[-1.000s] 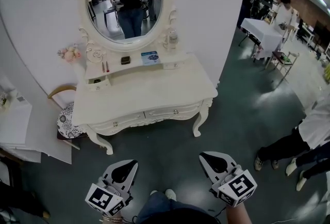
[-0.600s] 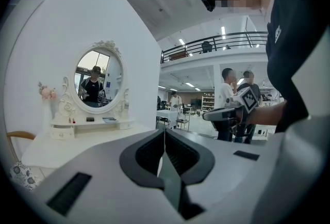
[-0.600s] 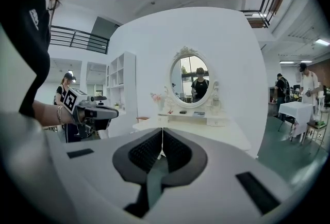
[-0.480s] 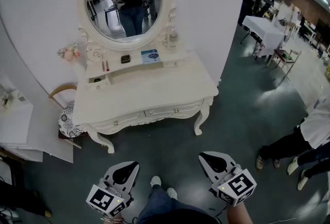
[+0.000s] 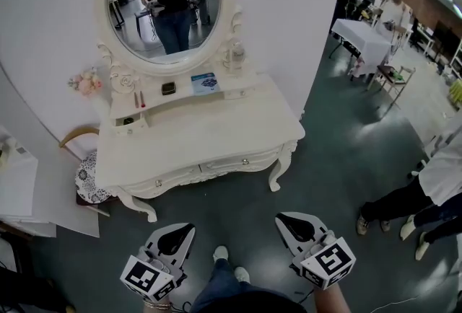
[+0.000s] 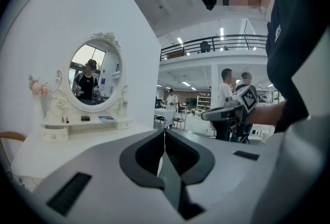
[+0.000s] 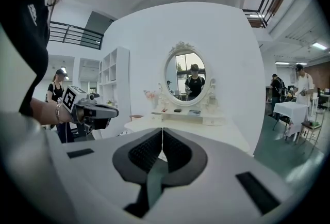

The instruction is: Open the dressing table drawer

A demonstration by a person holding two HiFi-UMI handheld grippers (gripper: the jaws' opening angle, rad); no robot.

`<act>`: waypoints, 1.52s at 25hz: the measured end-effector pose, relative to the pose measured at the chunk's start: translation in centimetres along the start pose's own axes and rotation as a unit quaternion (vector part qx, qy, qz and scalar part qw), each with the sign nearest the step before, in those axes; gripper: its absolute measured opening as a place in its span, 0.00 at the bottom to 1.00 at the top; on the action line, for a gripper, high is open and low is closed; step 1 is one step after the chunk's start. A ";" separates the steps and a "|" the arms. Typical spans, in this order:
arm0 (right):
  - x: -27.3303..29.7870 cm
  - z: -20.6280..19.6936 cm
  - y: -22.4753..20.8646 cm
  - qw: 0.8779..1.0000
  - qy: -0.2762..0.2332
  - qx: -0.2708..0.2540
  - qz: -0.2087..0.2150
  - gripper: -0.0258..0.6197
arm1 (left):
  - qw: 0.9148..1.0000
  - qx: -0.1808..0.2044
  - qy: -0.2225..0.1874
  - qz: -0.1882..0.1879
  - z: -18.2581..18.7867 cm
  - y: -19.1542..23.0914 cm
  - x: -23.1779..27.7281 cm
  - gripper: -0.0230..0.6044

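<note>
A white dressing table (image 5: 195, 138) with an oval mirror (image 5: 164, 1) stands against the wall. Two shut front drawers, left (image 5: 162, 182) and right (image 5: 242, 161), each carry a small knob. My left gripper (image 5: 185, 229) and right gripper (image 5: 284, 218) hover over the green floor in front of the table, well short of it, both shut and empty. In the left gripper view the jaws (image 6: 164, 132) meet, with the table (image 6: 77, 140) ahead to the left. In the right gripper view the jaws (image 7: 163, 131) also meet, and the table (image 7: 185, 120) lies straight ahead.
A chair with a patterned cushion (image 5: 85, 174) is tucked at the table's left. Small items sit on the shelf (image 5: 173, 91) under the mirror. A person's legs (image 5: 404, 207) stand at the right. A table with a white cloth (image 5: 364, 37) and people are far right.
The dressing table has shifted slightly left and nearer in the head view as I step toward it. Both grippers keep their place at the bottom of the view and stay shut.
</note>
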State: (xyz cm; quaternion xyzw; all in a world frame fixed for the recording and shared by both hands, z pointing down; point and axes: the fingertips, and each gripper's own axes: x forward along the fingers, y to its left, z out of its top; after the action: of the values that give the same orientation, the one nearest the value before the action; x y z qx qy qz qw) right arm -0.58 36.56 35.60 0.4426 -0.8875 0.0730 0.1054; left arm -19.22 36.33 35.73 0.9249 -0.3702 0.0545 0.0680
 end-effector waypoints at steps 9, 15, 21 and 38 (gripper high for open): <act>3.7 1.9 -2.3 1.000 -0.008 0.001 -0.013 0.07 | 1.000 0.006 -0.001 -0.028 1.4 4.0 4.0 0.07; 5.0 3.0 -4.1 0.999 -0.010 0.004 -0.035 0.07 | 0.999 0.010 0.001 -0.049 2.3 5.8 6.4 0.07; 6.4 3.3 -5.5 0.998 -0.011 0.020 -0.063 0.07 | 0.997 0.015 -0.002 -0.072 3.2 7.6 8.5 0.07; 12.2 3.9 -4.2 0.997 0.006 0.025 -0.075 0.07 | 0.996 0.000 0.008 -0.094 1.8 13.5 8.7 0.07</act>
State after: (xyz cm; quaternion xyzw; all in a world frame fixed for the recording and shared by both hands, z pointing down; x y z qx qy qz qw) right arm -4.82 23.77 35.06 0.5104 -0.8488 0.0899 0.1048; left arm -22.21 20.47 36.44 0.9550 -0.2814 0.0548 0.0757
